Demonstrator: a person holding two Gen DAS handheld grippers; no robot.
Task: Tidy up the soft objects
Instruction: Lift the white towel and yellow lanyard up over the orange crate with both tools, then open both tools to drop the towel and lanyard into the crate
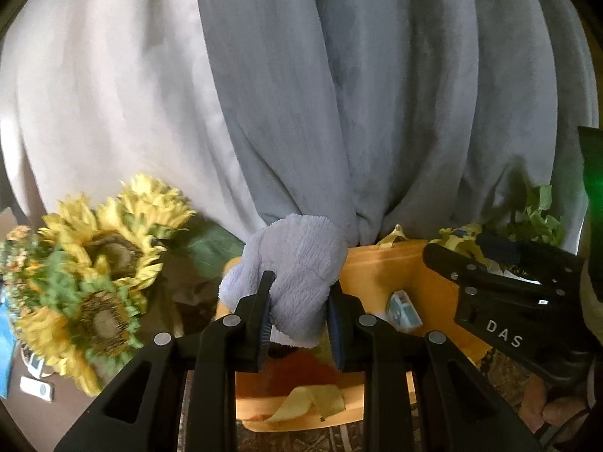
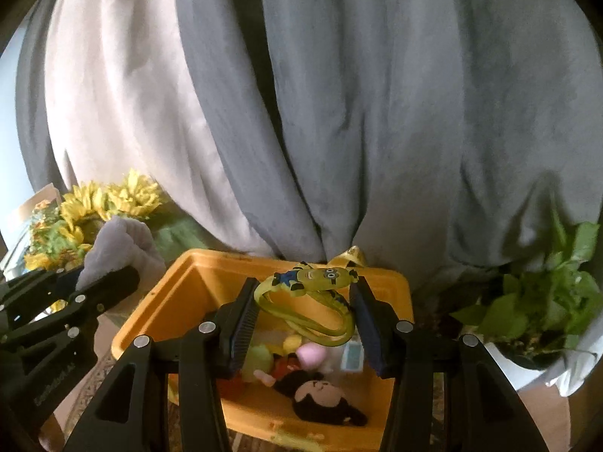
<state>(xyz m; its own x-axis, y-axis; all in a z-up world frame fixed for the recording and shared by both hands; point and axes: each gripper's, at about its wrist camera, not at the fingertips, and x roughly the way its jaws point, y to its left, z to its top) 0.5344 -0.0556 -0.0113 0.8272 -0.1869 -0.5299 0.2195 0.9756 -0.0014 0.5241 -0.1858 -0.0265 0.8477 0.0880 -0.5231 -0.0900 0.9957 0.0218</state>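
So both hands are loaded right now. The left gripper (image 1: 301, 301) is clamped on a fluffy lavender cloth (image 1: 294, 260), which bunches up past the fingertips with a flap hanging down between the pads. The right gripper (image 2: 301, 320) is closed on a flat yellow cartoon strap toy (image 2: 316, 282); the figure part sits just beyond the fingertips, lying crosswise from one finger to the other, and its looped strap sags between the pads. The thing that matters is the orange bin (image 2: 196, 275): in the right wrist view it's straight ahead and below the fingers, with a dark plush (image 2: 324, 399) and other soft toys already lying in it, so the strap toy hangs pretty much over the open bin. The left fingers are further back and off to that side, with the bin's near rim under them. Both grippers tilt forward and downward, side by side, the right one nearer the bin's middle. My guess is the right hand drops first. Sunflowers (image 1: 109, 252) sit beside the left fingers.
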